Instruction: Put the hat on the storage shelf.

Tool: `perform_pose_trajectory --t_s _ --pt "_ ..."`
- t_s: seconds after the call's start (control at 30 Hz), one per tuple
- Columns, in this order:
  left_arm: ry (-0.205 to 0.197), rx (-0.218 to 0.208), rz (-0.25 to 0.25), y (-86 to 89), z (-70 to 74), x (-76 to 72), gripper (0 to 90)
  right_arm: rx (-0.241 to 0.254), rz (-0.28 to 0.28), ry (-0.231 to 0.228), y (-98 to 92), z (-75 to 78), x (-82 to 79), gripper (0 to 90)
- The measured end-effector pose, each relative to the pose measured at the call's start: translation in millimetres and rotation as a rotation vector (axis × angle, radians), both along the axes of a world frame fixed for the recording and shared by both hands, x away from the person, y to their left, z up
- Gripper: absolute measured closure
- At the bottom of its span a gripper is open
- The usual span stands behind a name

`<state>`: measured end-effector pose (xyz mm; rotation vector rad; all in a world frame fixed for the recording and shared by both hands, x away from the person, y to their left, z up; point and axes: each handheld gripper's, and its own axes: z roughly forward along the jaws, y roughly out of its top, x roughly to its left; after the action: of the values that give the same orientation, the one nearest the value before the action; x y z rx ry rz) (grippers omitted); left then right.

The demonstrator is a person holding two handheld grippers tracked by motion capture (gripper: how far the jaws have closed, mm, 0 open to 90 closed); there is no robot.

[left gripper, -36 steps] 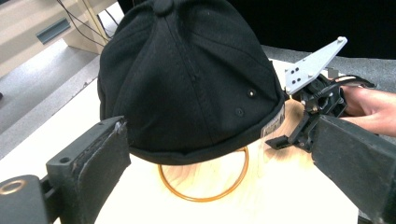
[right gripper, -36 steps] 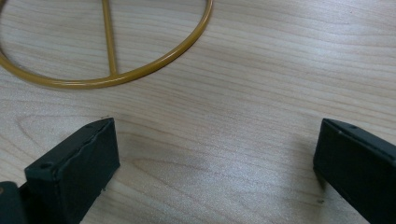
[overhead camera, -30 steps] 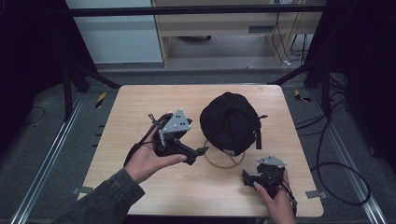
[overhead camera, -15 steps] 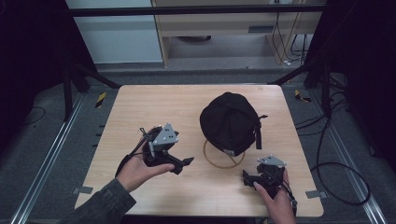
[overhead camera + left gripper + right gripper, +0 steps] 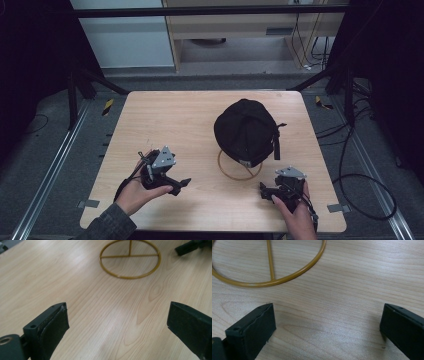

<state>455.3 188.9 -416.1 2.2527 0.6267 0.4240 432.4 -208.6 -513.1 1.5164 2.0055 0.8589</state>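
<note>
No words to read; the black cap [image 5: 246, 131] sits on a gold ring stand [image 5: 129, 259], both the left gripper [image 5: 176, 184] and right gripper [image 5: 266, 190] wide open, holding nothing

The left gripper [image 5: 184, 184] sits in an upturned palm, jaws spread wide. The right gripper [image 5: 263, 190] is gripped from behind, jaws likewise wide apart.

Dim surroundings frame the evenly lit table [image 5: 165, 120] in the slightly soft high view, while both gripper views are brighter (pale glare on the wood) and sharp.
</note>
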Motion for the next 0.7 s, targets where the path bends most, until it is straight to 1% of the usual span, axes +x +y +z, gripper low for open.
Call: perform_pose_trajectory --t_s 0.13,0.3,0.7 --pt "0.011 0.015 0.029 10.2 -12.6 1.6 3.2 0.000 0.001 -0.001 0.0 0.0 0.1 0.3" --pt "0.037 0.026 0.055 22.4 -27.3 3.2 3.2 -0.001 0.001 -0.001 -0.1 0.0 0.0 0.4" --pt "0.086 0.024 0.119 47.8 -52.5 5.6 3.2 0.000 0.000 0.000 0.0 0.0 0.0 0.4"
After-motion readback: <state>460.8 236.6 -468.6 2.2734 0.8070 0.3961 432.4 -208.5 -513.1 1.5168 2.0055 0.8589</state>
